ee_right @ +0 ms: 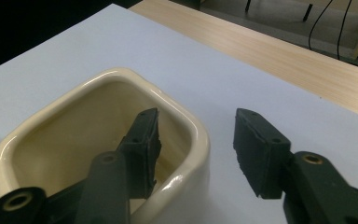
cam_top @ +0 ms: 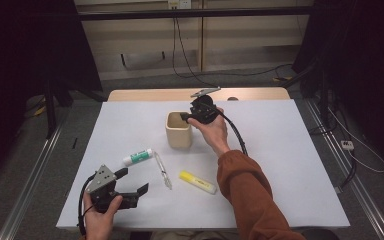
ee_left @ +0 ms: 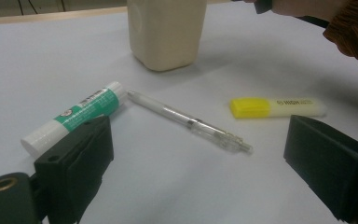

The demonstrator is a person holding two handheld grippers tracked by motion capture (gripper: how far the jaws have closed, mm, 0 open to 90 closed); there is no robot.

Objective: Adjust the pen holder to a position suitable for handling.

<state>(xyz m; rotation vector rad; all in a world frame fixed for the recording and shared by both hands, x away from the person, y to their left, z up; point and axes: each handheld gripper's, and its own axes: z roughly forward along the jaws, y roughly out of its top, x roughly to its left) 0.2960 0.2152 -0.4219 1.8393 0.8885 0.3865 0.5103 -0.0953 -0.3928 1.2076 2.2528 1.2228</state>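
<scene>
Cream ceramic, square with rounded corners, the cup stands upright near the middle of the white table, a little toward its far edge. Its glossy inside looks bare in the right gripper view, though the bottom is partly hidden by a jaw. The right gripper sits at the cup's right wall with its jaws spread wide: one jaw hangs inside the cup's mouth, the other outside over the table, so the rim lies between them. Whether either pad touches the wall, I cannot tell. A hand with a rust-orange sleeve holds this gripper from the near right.

Nearer the person, three things lie flat and apart from one another. A glue stick with a green label lies left of a clear pen, their far ends close together. A yellow highlighter lies to the right of the pen. The left gripper hovers at the near left corner of the table, jaws wide apart and holding nothing, facing these three; in its own view the glue stick lies just beyond one jaw.
</scene>
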